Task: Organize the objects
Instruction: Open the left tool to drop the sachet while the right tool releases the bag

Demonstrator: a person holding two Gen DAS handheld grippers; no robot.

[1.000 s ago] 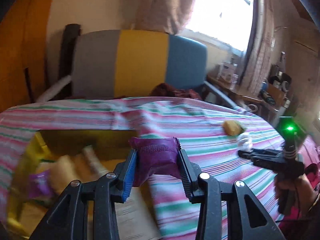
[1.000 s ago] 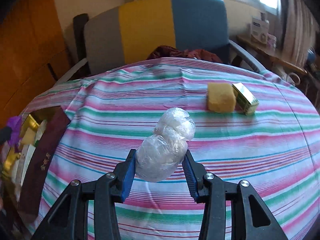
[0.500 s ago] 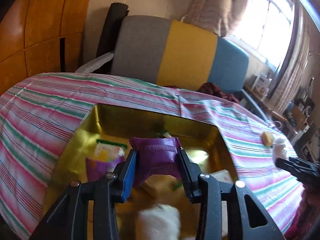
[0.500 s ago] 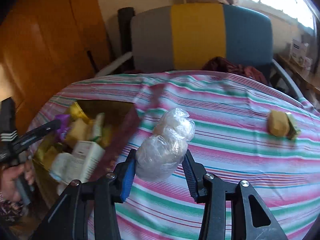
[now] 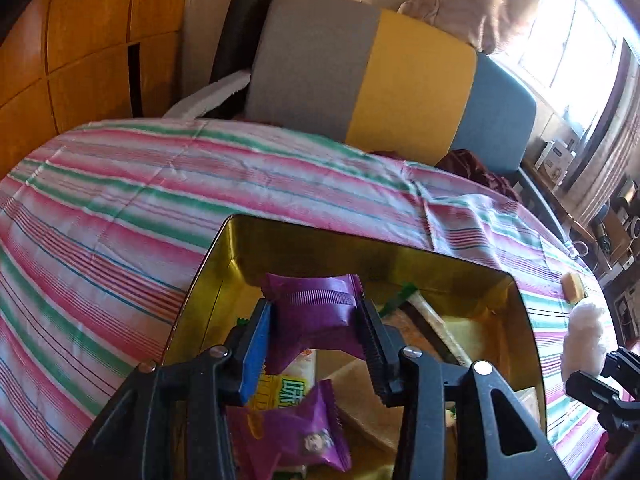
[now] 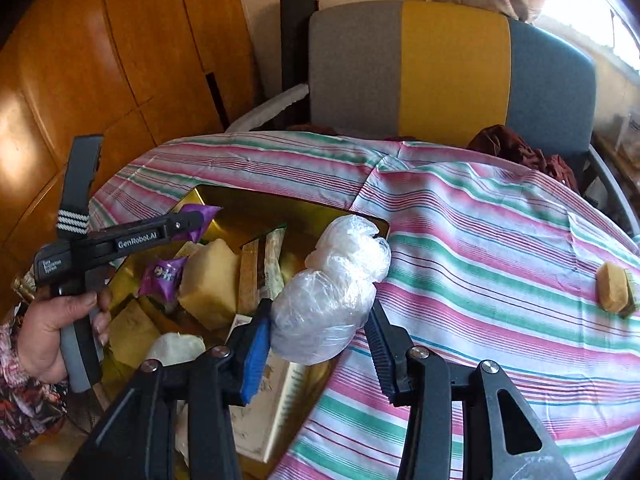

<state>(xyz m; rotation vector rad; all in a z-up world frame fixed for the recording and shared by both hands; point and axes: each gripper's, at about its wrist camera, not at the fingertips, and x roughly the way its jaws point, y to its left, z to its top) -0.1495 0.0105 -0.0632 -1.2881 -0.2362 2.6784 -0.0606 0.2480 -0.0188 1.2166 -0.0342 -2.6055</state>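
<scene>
The left gripper (image 5: 316,330) is clamped on a purple snack packet (image 5: 314,316), squeezed between its blue-padded and black ribbed fingers and held above the open gold tin (image 5: 208,268). Directly below it, toward six o'clock, a second purple packet (image 5: 296,436) lies in the tin on a yellow wrapper with green print (image 5: 286,390), and at about three o'clock sit tan and pale flat packets whose labels are too blurred to read. The right gripper (image 6: 316,334) is clamped on a bundle of crumpled clear plastic (image 6: 332,292), held over the near right edge of the tin (image 6: 288,200). In the right wrist view, the person's left hand (image 6: 52,332) grips the left tool's handle at nine o'clock, with its purple packet (image 6: 202,218) over the tin's far left corner. The tin also holds a pale yellow block (image 6: 210,280), a white lump (image 6: 176,346), and what may be a white box (image 6: 260,412) at its near edge. The tin rests on a pink, green and white striped tablecloth (image 6: 480,240). At three o'clock on the cloth lies a yellow sponge (image 6: 612,286), well apart from the tin. At twelve o'clock stands a grey, yellow and blue chair (image 6: 448,72).
</scene>
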